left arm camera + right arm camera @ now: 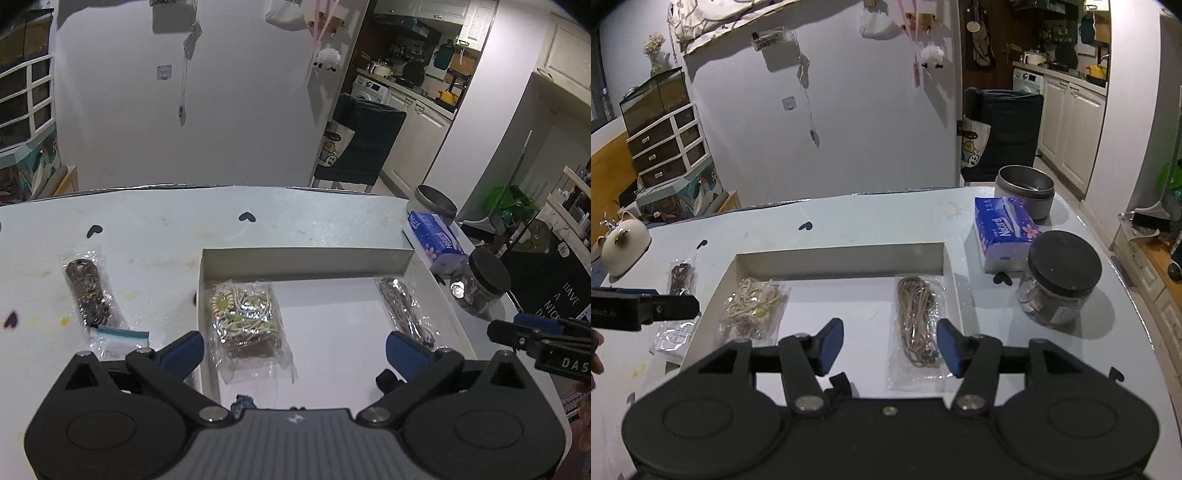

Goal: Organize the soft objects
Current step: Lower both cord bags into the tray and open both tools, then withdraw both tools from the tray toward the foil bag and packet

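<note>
A shallow white tray (306,262) sits on the white table. Inside it, at the left, lies a clear bag of beige and green cords (245,321), also visible in the right wrist view (753,310). A clear bag of brown cords (918,325) lies at the tray's right side (406,310). Left of the tray, on the table, is a bag of dark cords (88,295) and a small flat bag (122,339). My left gripper (295,349) hangs open above the tray, empty. My right gripper (890,341) is open above the brown-cord bag, with its pads off the bag.
A blue tissue pack (1004,229), a glass jar with a black lid (1060,277) and a metal tin (1025,188) stand right of the tray. A pale ceramic ornament (622,247) sits far left. The table's curved edge runs close on the right.
</note>
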Motion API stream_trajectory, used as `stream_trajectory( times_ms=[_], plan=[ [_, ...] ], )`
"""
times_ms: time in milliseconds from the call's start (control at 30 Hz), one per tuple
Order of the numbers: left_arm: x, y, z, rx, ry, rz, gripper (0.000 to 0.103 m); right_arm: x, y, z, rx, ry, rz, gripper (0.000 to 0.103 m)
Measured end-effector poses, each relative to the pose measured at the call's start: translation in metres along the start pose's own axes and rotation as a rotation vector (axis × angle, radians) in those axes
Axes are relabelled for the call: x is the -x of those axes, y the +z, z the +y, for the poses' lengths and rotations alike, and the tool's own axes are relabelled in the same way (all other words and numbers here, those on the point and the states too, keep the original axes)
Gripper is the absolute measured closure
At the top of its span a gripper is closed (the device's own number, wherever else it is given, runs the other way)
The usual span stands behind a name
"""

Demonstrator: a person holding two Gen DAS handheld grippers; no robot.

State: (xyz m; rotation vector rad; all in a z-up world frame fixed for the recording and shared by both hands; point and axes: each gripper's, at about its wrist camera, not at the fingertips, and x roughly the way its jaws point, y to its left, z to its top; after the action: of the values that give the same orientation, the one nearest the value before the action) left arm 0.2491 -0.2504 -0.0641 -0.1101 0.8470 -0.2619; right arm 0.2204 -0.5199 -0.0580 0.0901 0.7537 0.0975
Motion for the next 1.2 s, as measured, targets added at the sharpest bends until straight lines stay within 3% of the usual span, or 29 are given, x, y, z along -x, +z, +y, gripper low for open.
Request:
stream_trajectory(
  times_ms=[167,333,400,467,600,1200],
  plan=[
    [0.013,-0.012,-0.002,-0.009,0.02,-0.009,0.0,0.019,-0.007,0.005,-0.017,-0.005,-0.029,0.025],
    [0.024,-0.026,-0.004,-0.02,0.033,-0.017,0.0,0.034,-0.018,0.014,0.003,-0.02,-0.046,0.018],
    [0.029,-0.03,-0.004,-0.017,0.029,-0.02,0.0,0.039,-0.021,0.015,-0.004,-0.023,-0.05,0.005],
    [0.033,-0.034,-0.003,-0.015,0.027,-0.027,0.0,0.044,-0.024,0.016,-0.008,-0.03,-0.056,0.0],
    [0.04,-0.04,-0.002,-0.017,0.024,-0.038,0.0,0.049,-0.031,0.021,0.013,-0.088,-0.071,0.0],
    [0.064,-0.045,0.061,-0.01,0.014,-0.018,0.0,0.056,-0.043,0.069,-0.028,-0.125,-0.072,0.0]
  ],
)
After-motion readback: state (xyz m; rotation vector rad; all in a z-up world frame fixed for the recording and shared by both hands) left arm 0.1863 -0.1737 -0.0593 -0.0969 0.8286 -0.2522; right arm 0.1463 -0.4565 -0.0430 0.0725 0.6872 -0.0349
